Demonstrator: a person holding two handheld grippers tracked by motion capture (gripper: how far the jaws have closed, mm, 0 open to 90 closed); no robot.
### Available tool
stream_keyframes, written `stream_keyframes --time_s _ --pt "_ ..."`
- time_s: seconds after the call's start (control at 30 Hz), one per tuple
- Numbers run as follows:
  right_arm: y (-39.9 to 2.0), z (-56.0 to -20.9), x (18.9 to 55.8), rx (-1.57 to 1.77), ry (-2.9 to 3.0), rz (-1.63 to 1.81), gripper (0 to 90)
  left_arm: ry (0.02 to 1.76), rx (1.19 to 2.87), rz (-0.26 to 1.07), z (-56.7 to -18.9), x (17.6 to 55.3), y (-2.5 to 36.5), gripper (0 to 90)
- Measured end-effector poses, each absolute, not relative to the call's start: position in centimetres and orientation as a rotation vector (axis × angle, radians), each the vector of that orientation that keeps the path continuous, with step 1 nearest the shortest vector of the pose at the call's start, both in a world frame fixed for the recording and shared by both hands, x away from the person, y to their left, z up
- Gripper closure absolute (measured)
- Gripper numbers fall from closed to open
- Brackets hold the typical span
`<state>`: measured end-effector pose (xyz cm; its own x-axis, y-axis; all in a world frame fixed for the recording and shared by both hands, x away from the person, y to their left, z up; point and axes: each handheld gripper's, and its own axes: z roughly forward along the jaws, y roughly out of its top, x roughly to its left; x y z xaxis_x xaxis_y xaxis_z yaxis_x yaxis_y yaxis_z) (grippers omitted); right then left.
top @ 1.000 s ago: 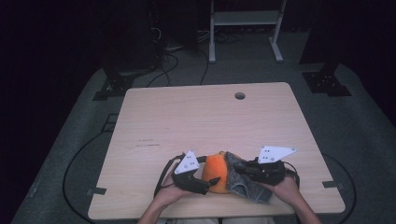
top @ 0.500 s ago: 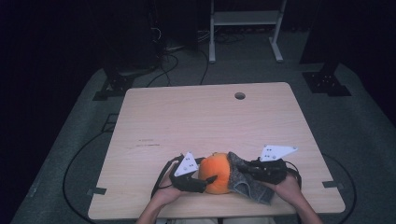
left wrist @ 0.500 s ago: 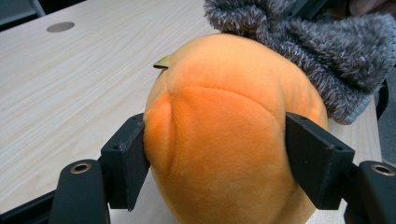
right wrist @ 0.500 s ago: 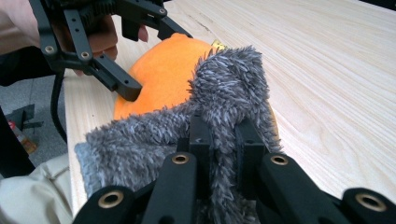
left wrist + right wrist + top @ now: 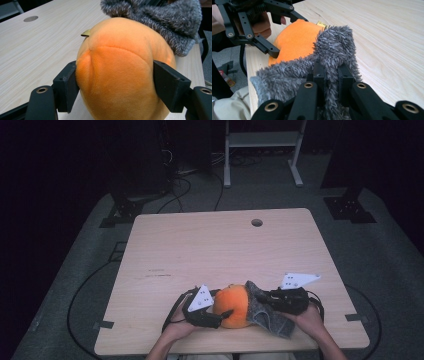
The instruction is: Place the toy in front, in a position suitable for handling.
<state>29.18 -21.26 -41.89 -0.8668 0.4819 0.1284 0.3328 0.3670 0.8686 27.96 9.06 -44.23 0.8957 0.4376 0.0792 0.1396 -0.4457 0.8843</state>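
A round orange plush toy (image 5: 233,306) lies near the table's front edge. My left gripper (image 5: 225,309) has just been closing its jaws, and both pads now press into the plush's sides (image 5: 120,45). From the right, my right gripper (image 5: 267,302) is shut on a grey fuzzy cloth (image 5: 261,314), which drapes against the plush's far side (image 5: 160,17). In the right gripper view the cloth (image 5: 334,47) is pinched between the jaws of my right gripper (image 5: 331,70), with the orange plush (image 5: 294,40) and the left gripper (image 5: 289,36) beyond it.
The light wooden table (image 5: 225,245) has a round cable hole (image 5: 257,222) at the back. Cables trail from both grippers over the front edge. A white metal stand (image 5: 260,150) and dark equipment stand on the floor behind the table.
The left gripper's jaws have closed in onto the orange plush. More of the plush now shows beside the grey cloth. Both hands have stayed about where they were.
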Motion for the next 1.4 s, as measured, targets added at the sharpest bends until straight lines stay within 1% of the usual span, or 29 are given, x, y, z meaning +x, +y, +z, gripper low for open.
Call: stream_keyframes --time_s 0.03,0.07,0.13,0.23,0.37,0.4,0.43,0.53,0.6,0.63,0.67,0.7,0.73,0.77,0.83,0.87,0.9,0.93,1.03,1.1,1.2,1.3,1.4 --pt "-21.1 -41.7 29.0 0.723 2.463 1.546 80.1 0.418 2.028 0.360 -44.2 28.0 9.1 26.9" --pt "-20.7 -41.3 28.9 0.682 2.444 1.648 80.0 0.415 2.029 0.361 -44.3 27.9 9.1 27.0" --pt "-20.3 -41.1 28.9 0.663 2.451 1.676 80.0 0.410 2.034 0.361 -44.3 27.9 9.1 27.0" --pt "-19.5 -41.5 28.9 0.642 2.474 1.617 80.0 0.405 2.041 0.353 -44.3 27.8 9.3 27.2" --pt "-20.5 -42.1 29.5 0.735 2.473 1.541 80.0 0.409 2.038 0.346 -44.3 27.8 9.3 27.0" --pt "-20.8 -42.2 29.5 0.750 2.478 1.542 80.0 0.412 2.031 0.330 -44.2 27.8 9.2 22.6" --pt "-20.8 -42.2 29.5 0.750 2.478 1.542 80.0 0.423 2.024 0.302 -44.0 27.9 9.1 22.6" --pt "-20.5 -41.9 28.8 0.638 2.486 1.537 80.1 0.482 1.995 0.202 -43.3 28.7 9.0 7.5" --pt "-20.3 -41.8 28.5 0.602 2.501 1.523 80.1 0.538 1.984 0.166 -43.2 29.3 8.4 6.0" --pt "-20.2 -41.8 28.5 0.595 2.503 1.509 80.1 0.538 1.984 0.166 -43.2 29.3 8.4 7.2" --pt "-20.3 -41.8 28.5 0.597 2.507 1.503 80.1 0.512 1.990 0.137 -43.9 29.1 8.0 12.8" --pt "-20.3 -41.8 28.6 0.607 2.509 1.497 80.1 0.512 1.990 0.137 -43.9 29.1 8.0 16.5" --pt "-20.5 -41.8 28.6 0.623 2.505 1.491 80.1 0.494 1.983 0.182 -44.0 28.7 7.9 24.8" --pt "-20.5 -41.8 28.6 0.623 2.505 1.491 80.1 0.478 1.982 0.215 -43.9 28.5 7.8 24.8" --pt "-20.8 -41.7 28.6 0.646 2.489 1.514 80.1 0.454 1.971 0.269 -43.5 28.2 7.7 33.4" --pt "-21.0 -41.6 28.5 0.654 2.475 1.525 80.1 0.442 1.958 0.295 -43.3 28.0 7.6 35.4" --pt "-21.1 -41.3 28.5 0.658 2.456 1.540 80.1 0.422 1.953 0.342 -43.1 27.8 7.4 36.4" --pt "-21.0 -40.9 28.4 0.648 2.433 1.569 80.1 0.391 1.942 0.442 -42.9 27.4 7.1 37.1" --pt "-20.8 -40.7 28.4 0.650 2.415 1.593 80.0 0.376 1.936 0.477 -43.1 27.3 7.0 36.5" --pt "-20.5 -40.9 28.5 0.643 2.422 1.566 80.0 0.374 1.966 0.462 -43.6 27.5 7.2 33.2" --pt "-20.0 -41.7 28.6 0.646 2.433 1.571 80.0 0.391 1.979 0.399 -44.0 27.8 8.1 31.4" --pt "-19.8 -42.1 28.8 0.663 2.430 1.563 80.0 0.400 1.996 0.380 -44.2 27.9 9.1 31.1" --pt "-20.8 -43.0 29.3 0.750 2.426 1.510 80.0 0.406 1.987 0.366 -44.4 27.9 9.5 30.9"
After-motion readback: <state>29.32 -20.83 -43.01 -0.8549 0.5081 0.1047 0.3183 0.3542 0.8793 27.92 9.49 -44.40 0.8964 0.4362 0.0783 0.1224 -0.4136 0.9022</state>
